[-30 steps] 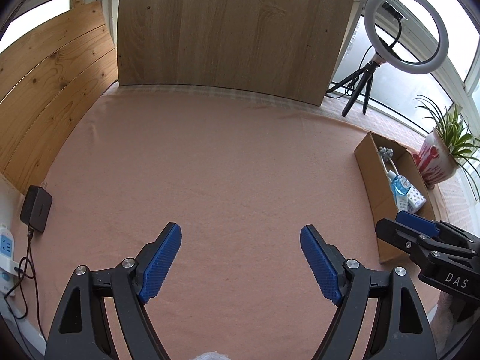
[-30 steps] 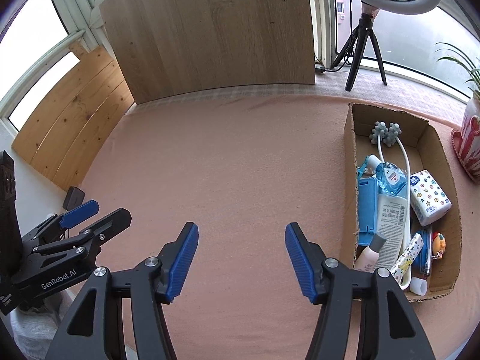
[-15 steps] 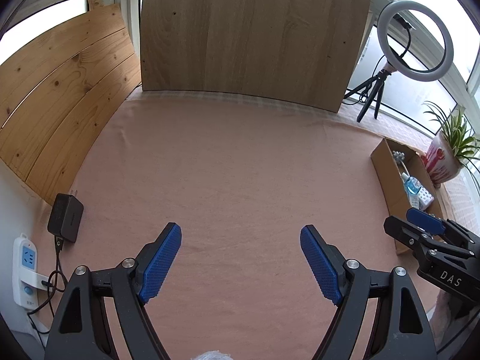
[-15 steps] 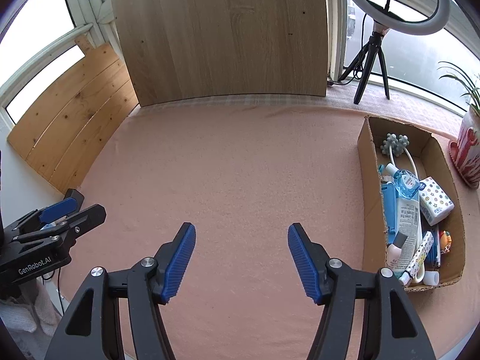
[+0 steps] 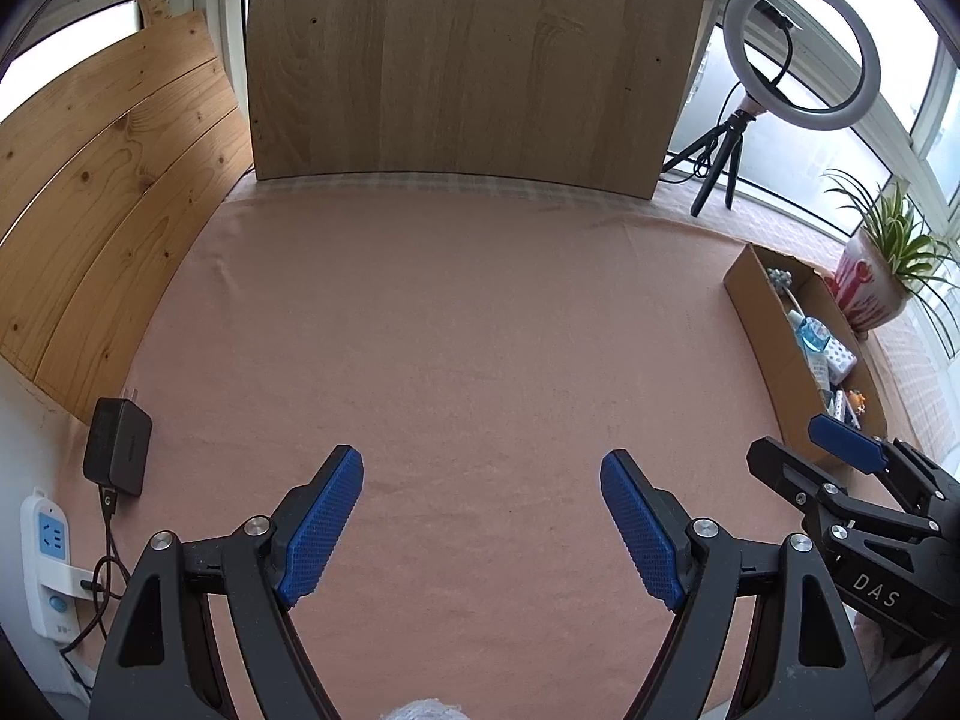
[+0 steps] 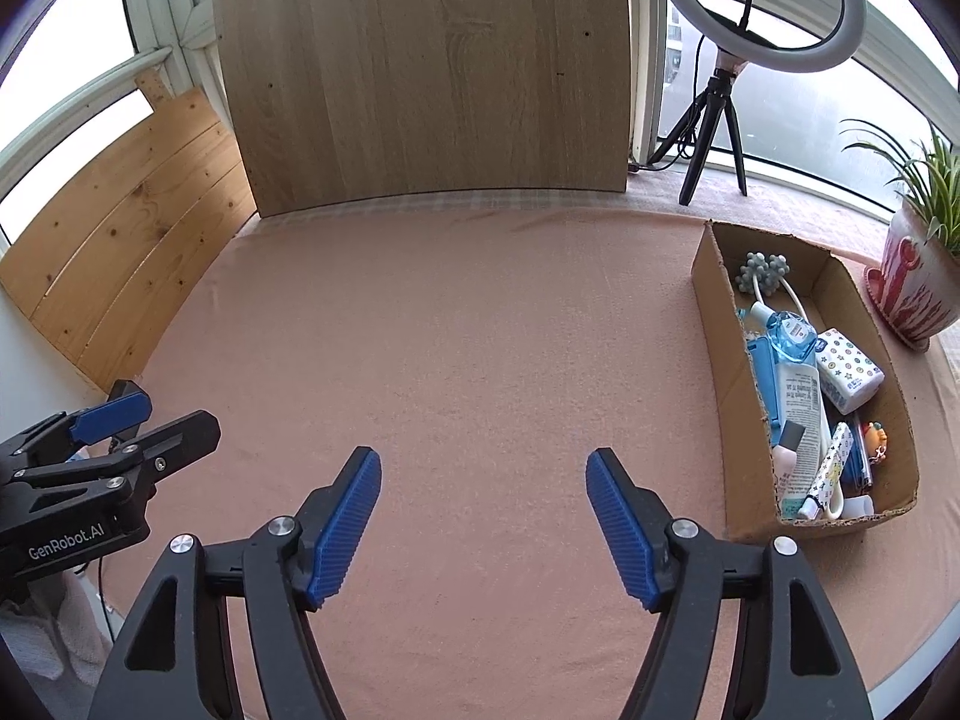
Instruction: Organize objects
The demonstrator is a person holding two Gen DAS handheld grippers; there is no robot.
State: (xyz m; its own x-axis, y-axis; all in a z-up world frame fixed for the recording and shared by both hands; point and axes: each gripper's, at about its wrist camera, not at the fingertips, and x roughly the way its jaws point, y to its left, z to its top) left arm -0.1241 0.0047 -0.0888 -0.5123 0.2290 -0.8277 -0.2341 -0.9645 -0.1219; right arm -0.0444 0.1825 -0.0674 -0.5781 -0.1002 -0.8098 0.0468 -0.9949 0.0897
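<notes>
A cardboard box stands at the right of the pink cloth and also shows in the left wrist view. It holds several items: a blue bottle, a white tube, a patterned tissue pack and a grey massager. My left gripper is open and empty over bare cloth. My right gripper is open and empty, left of the box. Each gripper shows at the edge of the other's view.
A wooden board stands at the back and wooden planks at the left. A ring light on a tripod and a potted plant stand at the back right. A black charger and power strip lie at the left edge.
Both grippers have drawn back and risen, so the cloth and the box look smaller and farther. Both stay open and empty.
</notes>
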